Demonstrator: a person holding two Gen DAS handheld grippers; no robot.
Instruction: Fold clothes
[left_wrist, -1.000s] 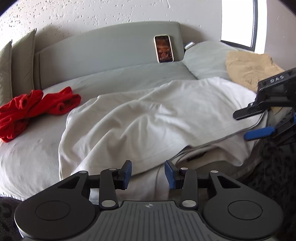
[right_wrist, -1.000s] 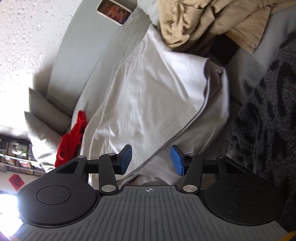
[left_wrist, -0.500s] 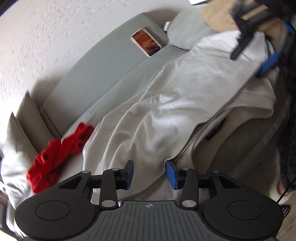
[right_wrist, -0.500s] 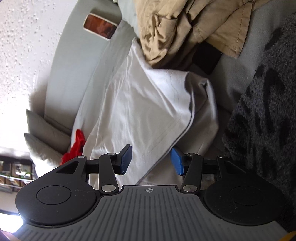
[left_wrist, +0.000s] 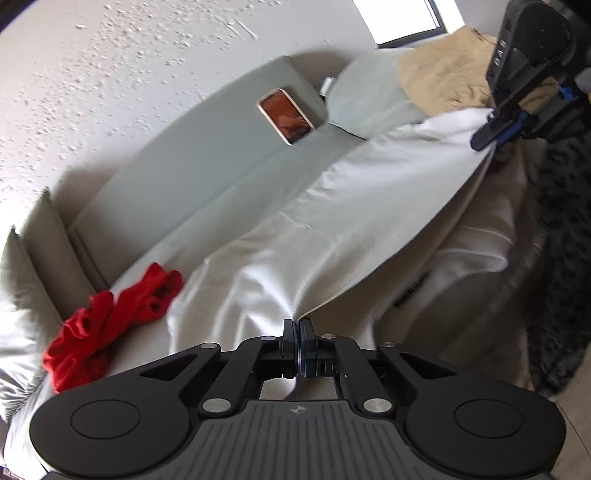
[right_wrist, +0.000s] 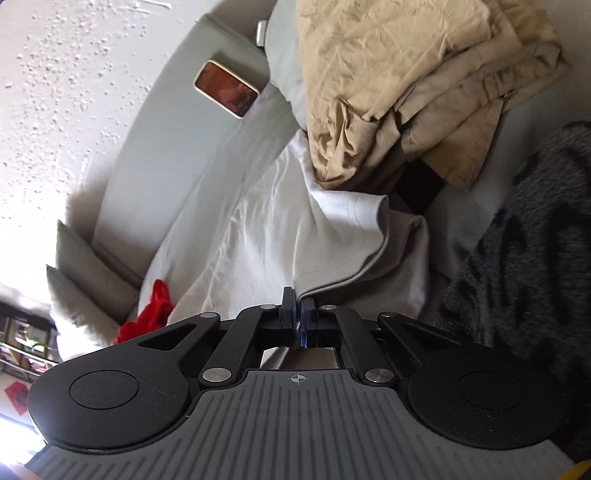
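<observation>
Fabric of the white garment stretches long between both clenched tools, left tool gripping its near edge, right tool its far-right corner.

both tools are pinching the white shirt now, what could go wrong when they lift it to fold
1. The left tool and right tool each pinch only the edge of the white shirt, so the thin fabric may slip out under tension.
2. The tan garment overlaps the shirt's far end; lifting could drag it along.
3. The red garment lies right beside the shirt and may get swept or caught in the fold.
</observation>
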